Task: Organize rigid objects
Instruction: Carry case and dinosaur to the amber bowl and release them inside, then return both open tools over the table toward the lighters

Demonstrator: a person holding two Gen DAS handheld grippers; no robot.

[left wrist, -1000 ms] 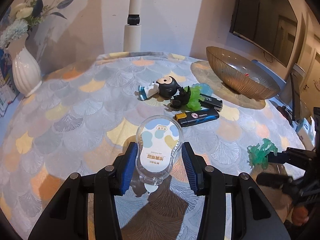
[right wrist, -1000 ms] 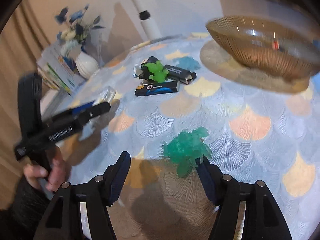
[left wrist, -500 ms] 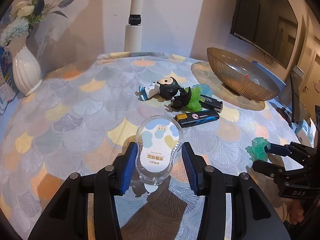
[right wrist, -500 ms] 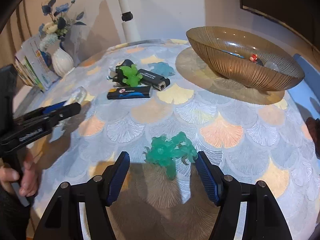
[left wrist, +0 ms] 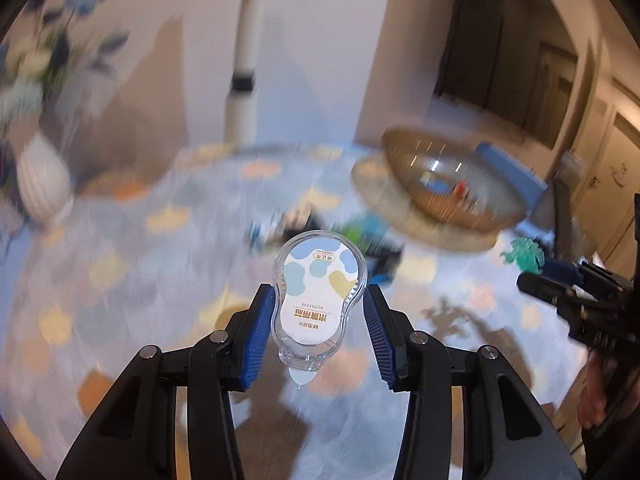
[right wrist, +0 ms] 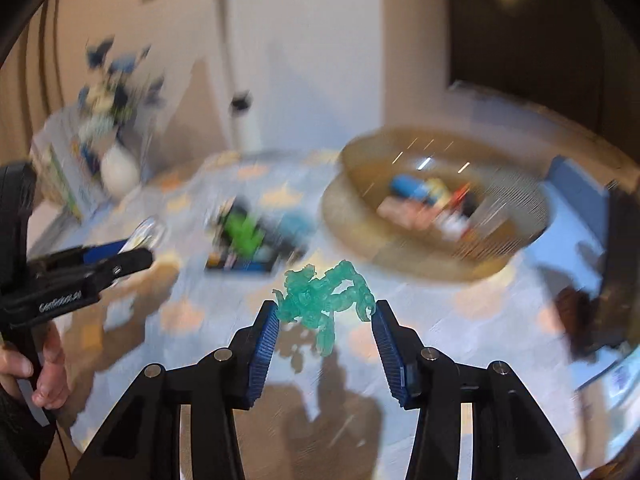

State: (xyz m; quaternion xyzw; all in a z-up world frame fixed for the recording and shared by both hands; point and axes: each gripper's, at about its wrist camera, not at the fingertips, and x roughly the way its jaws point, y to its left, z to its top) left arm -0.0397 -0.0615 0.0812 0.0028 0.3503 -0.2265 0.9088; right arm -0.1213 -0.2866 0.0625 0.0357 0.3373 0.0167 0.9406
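While both views are smeared w/ blur, the layout still reads: a round table (left wrist: 120, 288) under a scallop-print cloth, white vase (left wrist: 42, 184) w/ blue and white flowers at far left, white pole (left wrist: 244, 80) against the far wall. Mid-table sits a loose cluster (right wrist: 248, 240) of small items – a bright green toy and dark flat pieces, too blurred to name – lying between the near edge and the bowl, low on the cloth.

Amber ribbed glass bowl (right wrist: 500, 236) stands far right on a round mat (right wrist: 348, 220); inside are several small things, blue, yellow, pink and red, not identifiable.

Left gripper (left wrist: 320, 304) is clamped on a clear plastic correction-tape case (left wrist: 318, 292), pear-shaped, white label w/ blue and yellow blotches, held up off the cloth, blue pads pressing both sides.

Right gripper (right wrist: 325, 312), jaws closing, has a translucent teal spiky figure (right wrist: 320, 300) between its pads, touching both, raised above the table near centre; its shadow falls on the cloth below. A hand (right wrist: 44, 364) at left grips the other tool's handle.
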